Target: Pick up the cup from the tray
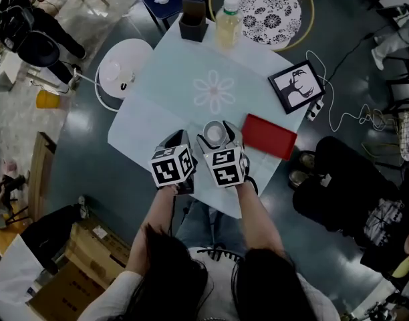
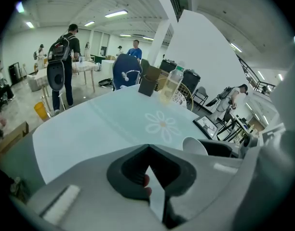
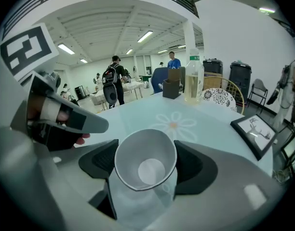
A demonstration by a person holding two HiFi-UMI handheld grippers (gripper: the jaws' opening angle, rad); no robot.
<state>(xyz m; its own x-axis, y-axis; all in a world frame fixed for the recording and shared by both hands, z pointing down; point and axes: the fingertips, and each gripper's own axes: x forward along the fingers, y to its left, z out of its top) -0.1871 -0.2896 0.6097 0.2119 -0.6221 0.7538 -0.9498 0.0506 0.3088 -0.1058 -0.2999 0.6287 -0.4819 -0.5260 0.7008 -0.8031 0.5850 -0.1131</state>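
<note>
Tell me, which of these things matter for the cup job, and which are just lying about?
In the job: cup, right claw gripping it, red tray.
Just lying about: bottle, picture frame, brown box.

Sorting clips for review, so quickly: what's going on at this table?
A person works with two handheld grippers over a pale table. The right gripper is clamped on a white cup, squeezing its sides. The red tray lies beside it, no cup on it. The left gripper is shut and holds nothing.
</note>
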